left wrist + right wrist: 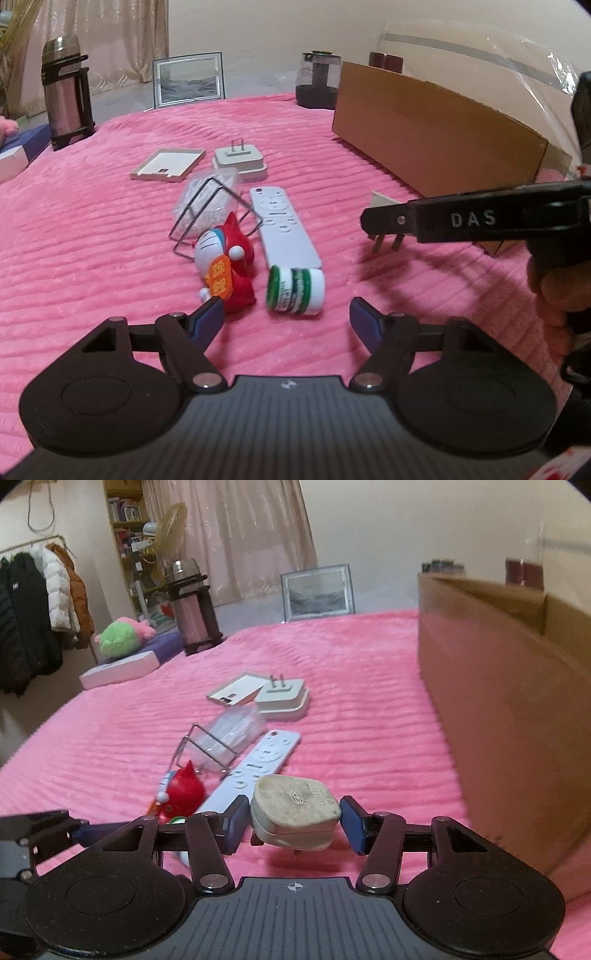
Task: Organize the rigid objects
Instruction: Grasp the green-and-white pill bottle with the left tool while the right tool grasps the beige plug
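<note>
My left gripper (pixel 287 317) is open low over the pink blanket. A small green-and-white bottle (pixel 295 291) lies on its side just inside the fingertips, touching neither blue pad. To its left is a red-and-white cat figurine (pixel 225 266), with a white remote (pixel 280 225) behind it. My right gripper (pixel 294 825) is shut on a white wall plug (pixel 295 816). In the left wrist view the plug's prongs (pixel 388 242) hang below the right gripper's finger (pixel 391 219), clear of the blanket. A tall cardboard box (pixel 498 720) stands close on the right.
Further back lie a wire stand (pixel 210 218), a clear bag (pixel 207 195), a white charger (pixel 240 162) and a flat white tray (pixel 168 164). A thermos (pixel 66 92), picture frame (pixel 188 79) and glass jar (pixel 317 79) stand along the far edge. A person's hand (pixel 554 291) holds the right gripper.
</note>
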A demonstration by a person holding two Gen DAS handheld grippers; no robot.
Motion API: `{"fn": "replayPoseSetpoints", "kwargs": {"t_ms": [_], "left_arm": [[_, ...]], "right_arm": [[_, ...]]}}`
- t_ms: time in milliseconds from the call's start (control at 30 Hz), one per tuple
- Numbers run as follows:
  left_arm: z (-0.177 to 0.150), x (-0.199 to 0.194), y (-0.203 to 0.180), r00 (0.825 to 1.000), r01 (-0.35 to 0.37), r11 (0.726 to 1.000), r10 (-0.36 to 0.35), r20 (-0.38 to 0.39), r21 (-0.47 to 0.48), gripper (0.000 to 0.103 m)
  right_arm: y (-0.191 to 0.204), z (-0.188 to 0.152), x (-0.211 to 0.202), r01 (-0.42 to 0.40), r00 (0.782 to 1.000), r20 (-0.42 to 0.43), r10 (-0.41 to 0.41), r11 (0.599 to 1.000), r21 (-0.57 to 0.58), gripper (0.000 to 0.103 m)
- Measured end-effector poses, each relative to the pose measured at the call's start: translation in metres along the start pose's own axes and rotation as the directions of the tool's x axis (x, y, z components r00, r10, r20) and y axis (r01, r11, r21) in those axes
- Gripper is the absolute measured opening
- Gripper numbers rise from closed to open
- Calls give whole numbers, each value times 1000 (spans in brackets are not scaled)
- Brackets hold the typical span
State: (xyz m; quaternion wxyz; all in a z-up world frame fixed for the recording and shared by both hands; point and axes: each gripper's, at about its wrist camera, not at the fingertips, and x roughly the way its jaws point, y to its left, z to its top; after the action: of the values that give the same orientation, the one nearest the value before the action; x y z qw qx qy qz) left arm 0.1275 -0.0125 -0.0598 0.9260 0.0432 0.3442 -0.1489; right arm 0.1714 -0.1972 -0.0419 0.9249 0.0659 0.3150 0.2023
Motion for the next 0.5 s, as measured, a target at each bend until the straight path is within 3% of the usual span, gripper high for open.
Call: {"fn": "replayPoseSetpoints", "kwargs": {"t_ms": [200,267,500], "left_arm": [[5,8,-16,1000,-26,998,26,0,55,54],[5,12,-19,999,-41,997,42,-3,70,44],[6,17,-22,997,-78,993,78,5,83,36]], "right_arm": [[-3,-3,-8,31,999,11,-30,999,-16,50],[-4,-4,-9,33,999,11,-33,999,-16,50],[-5,-4,-10,32,999,7,-32,999,-21,50]]}}
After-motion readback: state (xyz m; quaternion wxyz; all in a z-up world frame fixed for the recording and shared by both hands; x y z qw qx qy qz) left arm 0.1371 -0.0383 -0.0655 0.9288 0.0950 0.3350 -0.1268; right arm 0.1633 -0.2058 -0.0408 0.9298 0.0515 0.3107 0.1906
